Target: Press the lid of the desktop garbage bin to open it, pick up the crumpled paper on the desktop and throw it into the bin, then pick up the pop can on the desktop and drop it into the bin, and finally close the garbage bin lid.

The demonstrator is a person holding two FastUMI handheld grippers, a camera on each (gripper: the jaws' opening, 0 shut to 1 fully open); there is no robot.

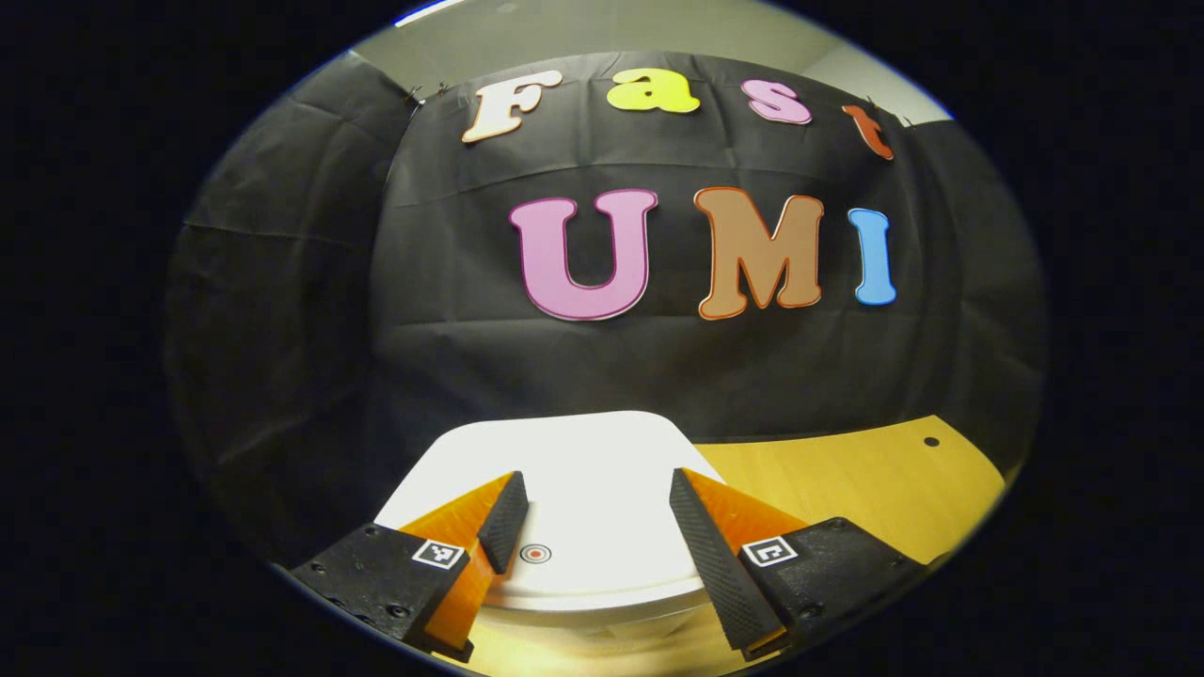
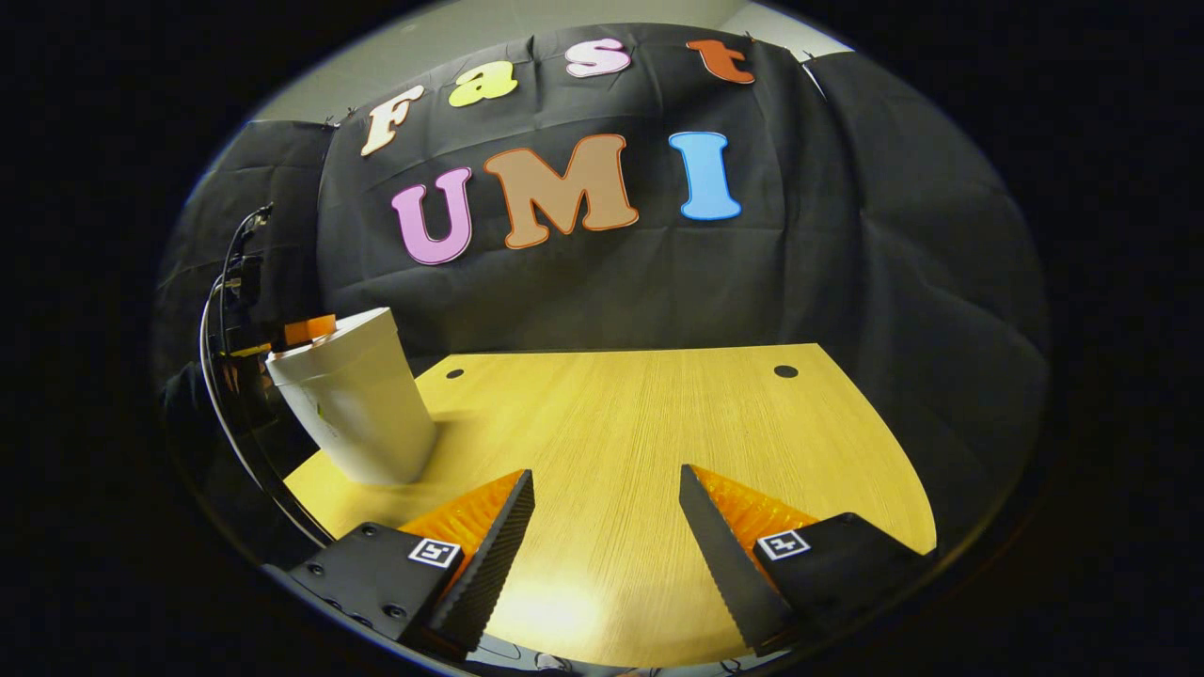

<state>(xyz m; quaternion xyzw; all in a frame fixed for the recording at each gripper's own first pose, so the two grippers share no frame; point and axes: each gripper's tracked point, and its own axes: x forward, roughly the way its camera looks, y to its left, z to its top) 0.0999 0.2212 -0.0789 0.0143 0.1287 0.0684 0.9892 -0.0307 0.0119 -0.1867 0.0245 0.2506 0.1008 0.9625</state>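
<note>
Both my jaws gape empty; left gripper (image 1: 596, 527) hovers over the white plastic bin's lid (image 1: 583, 470), lower centre; an off-centre press might tip it.

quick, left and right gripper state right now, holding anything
Left gripper: open, holding nothing, fingers spread over the white bin lid.
Right gripper: open, holding nothing, above the bare wooden table.

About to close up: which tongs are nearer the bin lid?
Left. The left tongs hang open just over the bin lid; the right tongs sit over the bare table, off to the bin's side.
</note>
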